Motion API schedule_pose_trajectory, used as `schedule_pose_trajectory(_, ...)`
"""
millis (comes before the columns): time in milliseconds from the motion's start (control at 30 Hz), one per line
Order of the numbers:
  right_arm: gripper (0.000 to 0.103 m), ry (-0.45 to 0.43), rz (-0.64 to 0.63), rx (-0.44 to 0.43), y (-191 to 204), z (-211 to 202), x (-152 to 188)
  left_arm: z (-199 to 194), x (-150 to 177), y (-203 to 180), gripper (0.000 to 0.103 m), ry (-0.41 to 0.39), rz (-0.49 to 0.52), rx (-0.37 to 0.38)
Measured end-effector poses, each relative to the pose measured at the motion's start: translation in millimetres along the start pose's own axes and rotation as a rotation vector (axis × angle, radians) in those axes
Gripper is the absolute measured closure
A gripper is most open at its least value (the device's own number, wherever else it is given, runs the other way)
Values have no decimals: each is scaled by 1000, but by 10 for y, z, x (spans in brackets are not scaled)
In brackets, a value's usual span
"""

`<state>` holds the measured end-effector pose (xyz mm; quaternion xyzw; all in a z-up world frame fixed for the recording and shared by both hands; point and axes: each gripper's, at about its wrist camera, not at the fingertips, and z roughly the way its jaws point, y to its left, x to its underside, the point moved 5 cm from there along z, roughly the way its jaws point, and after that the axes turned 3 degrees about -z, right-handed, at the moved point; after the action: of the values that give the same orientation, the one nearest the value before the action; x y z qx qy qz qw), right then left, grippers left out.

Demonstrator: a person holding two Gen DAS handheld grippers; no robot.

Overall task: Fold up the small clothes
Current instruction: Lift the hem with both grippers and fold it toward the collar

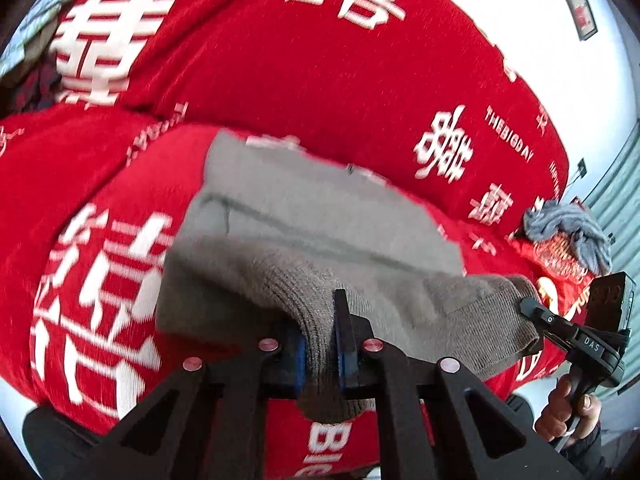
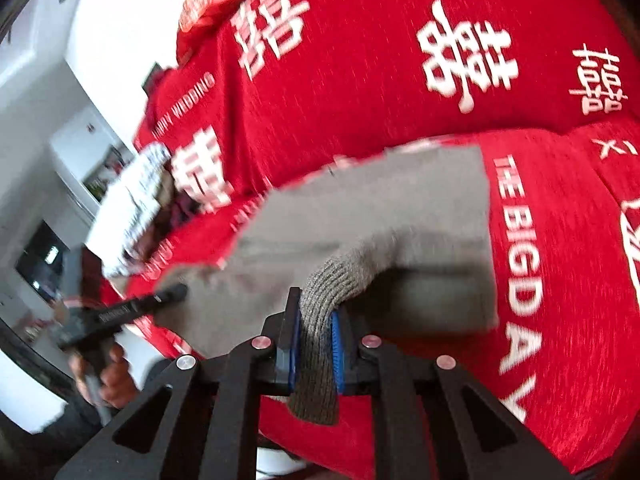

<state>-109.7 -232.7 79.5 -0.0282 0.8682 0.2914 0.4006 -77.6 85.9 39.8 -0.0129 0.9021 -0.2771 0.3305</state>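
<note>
Home bedroom, bed under red wedding bedspread (image 1: 360, 80), framed pictures (image 1: 582, 14) on white wall, shelving (image 2: 100, 172)

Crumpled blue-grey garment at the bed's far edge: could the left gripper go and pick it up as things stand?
Probably not yet. The left gripper is shut on the grey knit garment, so its jaws are occupied; the blue-grey garment lies apart, across the red bedspread.

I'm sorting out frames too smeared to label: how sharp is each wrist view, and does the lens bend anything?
Left wrist view: tongs sharp, grey knit garment and red printed cover motion-smeared, edges bowed by the fisheye. Right wrist view: tongs crisp, cover lettering streaked, white patterned item heavily blurred.
</note>
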Motion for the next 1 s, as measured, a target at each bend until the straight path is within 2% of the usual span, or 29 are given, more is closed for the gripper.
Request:
schedule_pose_trajectory(200, 89, -76, 79, 43, -107, 28, -419, 8, -493, -73, 91, -77, -33, -36)
schedule_pose_trajectory(300, 89, -95, 96, 105, -218, 68, -597, 126, -649, -47, 91, -71, -49, -71)
schedule_pose_trajectory(400, 95, -78, 126, 149, -360, 190, -750, 327, -759, -24, 91, -50, -72, -91)
schedule_pose_trajectory(533, 95, -10, 116, 182, -424, 465, -763, 640, -759, -31, 91, 1, -46, -127)
schedule_pose_trajectory(667, 96, 3, 115, 189, -468, 552, -680, 813, -719, 64, 91, 29, -64, -162)
schedule_pose_trajectory(767, 96, -9, 119, 201, -506, 523, -728, 806, -814, 134, 91, 26, -99, -155)
schedule_pose_trajectory(1000, 96, -47, 147, 218, -606, 474, -984, 717, -1105, 24, 91, -29, -69, -136)
